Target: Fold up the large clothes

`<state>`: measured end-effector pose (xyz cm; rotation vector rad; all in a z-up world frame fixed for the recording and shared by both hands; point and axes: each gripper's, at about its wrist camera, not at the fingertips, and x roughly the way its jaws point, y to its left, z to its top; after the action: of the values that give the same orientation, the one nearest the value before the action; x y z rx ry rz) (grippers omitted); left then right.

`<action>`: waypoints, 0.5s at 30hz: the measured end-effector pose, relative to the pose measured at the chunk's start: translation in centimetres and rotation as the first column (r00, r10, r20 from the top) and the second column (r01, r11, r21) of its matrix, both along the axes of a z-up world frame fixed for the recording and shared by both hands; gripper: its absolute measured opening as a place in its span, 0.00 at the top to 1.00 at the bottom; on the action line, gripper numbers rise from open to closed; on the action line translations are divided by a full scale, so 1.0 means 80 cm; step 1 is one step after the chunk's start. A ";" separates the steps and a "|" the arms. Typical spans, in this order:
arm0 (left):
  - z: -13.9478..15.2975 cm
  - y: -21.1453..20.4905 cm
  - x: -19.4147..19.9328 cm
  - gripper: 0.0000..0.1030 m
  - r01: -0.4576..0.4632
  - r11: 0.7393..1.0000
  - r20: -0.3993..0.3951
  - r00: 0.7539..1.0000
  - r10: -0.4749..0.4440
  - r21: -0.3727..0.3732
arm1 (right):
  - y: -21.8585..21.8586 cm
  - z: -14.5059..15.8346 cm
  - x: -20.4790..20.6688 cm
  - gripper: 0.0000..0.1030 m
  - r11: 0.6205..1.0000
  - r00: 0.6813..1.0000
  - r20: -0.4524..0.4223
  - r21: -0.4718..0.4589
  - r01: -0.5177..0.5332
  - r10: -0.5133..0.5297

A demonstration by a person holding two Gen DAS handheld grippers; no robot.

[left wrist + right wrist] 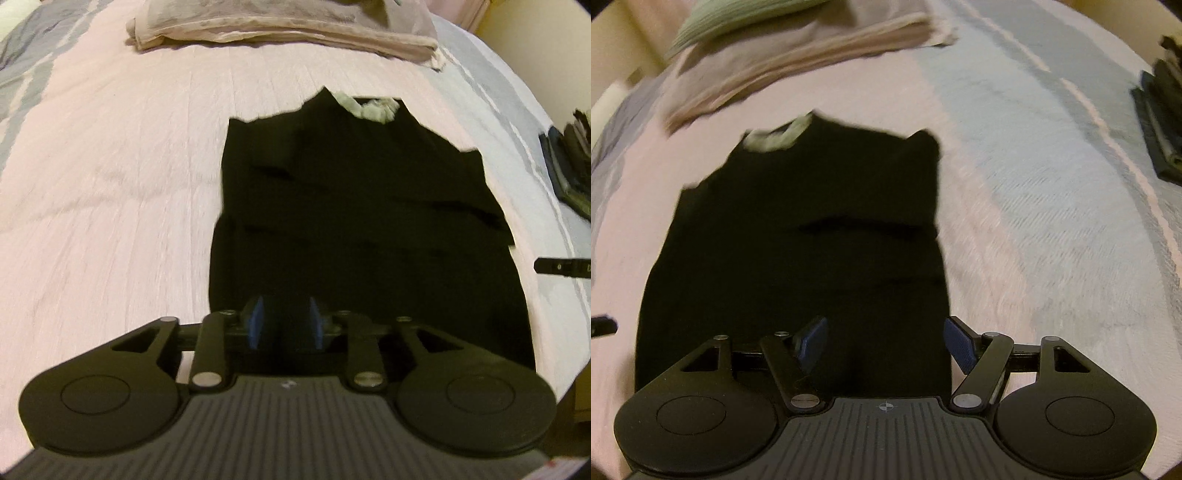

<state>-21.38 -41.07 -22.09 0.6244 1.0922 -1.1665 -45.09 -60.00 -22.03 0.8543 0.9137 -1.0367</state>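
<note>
Black garment point(362, 206) is lying on the bed point(110, 184); left gripper point(284, 325) fingers are standing narrowly apart, right gripper point(884, 345) fingers wide apart over its hem.

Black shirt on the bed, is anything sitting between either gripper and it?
Nothing visible. The black shirt lies flat on the bedspread, and both the left gripper and right gripper are open right over its near hem. The folded beige stack lies apart, beyond the collar.
</note>
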 end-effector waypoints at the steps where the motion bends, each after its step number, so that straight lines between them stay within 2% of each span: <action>1: 0.003 0.010 -0.007 0.71 0.003 1.000 0.000 1.000 -0.003 0.006 | 0.013 0.002 0.001 0.35 1.000 1.000 -0.007 0.000 -0.020 0.020; 4: 0.011 0.035 -0.024 0.66 0.032 0.999 0.005 0.999 -0.032 0.024 | 0.050 0.007 0.002 0.35 0.998 0.998 -0.017 0.006 -0.066 0.066; 8: 0.022 0.057 -0.034 0.60 0.103 0.995 0.001 0.995 -0.103 0.012 | 0.085 0.014 0.002 0.35 0.998 0.998 -0.023 0.020 -0.058 0.058; 15: 0.042 0.086 -0.044 0.53 0.166 0.985 -0.008 0.986 -0.166 0.035 | 0.123 0.055 0.039 0.35 0.996 0.994 -0.072 0.037 -0.085 0.088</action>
<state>-24.94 -34.22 -18.69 0.7517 1.0828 -1.2947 -42.01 -50.14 -17.64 0.8026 1.0241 -0.9850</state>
